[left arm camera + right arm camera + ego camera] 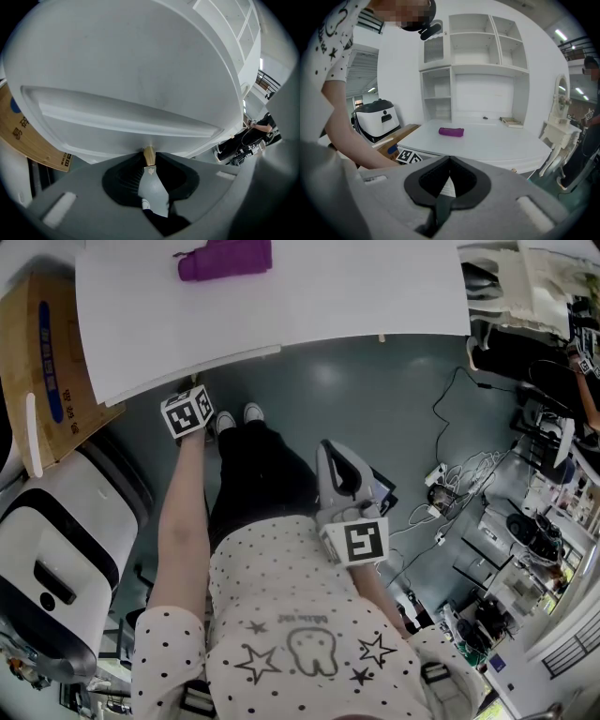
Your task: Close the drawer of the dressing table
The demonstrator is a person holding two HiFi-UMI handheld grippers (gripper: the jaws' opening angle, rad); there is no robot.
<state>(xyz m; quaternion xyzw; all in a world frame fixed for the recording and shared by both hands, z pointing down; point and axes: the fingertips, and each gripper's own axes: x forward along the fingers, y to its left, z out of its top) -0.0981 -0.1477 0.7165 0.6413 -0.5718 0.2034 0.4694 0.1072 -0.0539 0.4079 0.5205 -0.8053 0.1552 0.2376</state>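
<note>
The white dressing table (375, 296) fills the top of the head view. Its left drawer (234, 357) shows as a lip jutting slightly past the front edge. In the left gripper view the drawer front (131, 112) looms close, with a small brass knob (149, 154) at its lower edge. My left gripper (149, 158) is shut on that knob; in the head view this left gripper (191, 390) sits right under the drawer lip. My right gripper (330, 451) hangs by the person's body, away from the table. In its own view the right gripper (450, 159) has its tips together on nothing.
A purple roll (225, 259) lies on the tabletop. A cardboard box (47, 362) and a white appliance (56, 559) stand at the left. Cables (450, 484) and equipment crowd the floor at the right. A second knob (381, 337) marks the table's right front.
</note>
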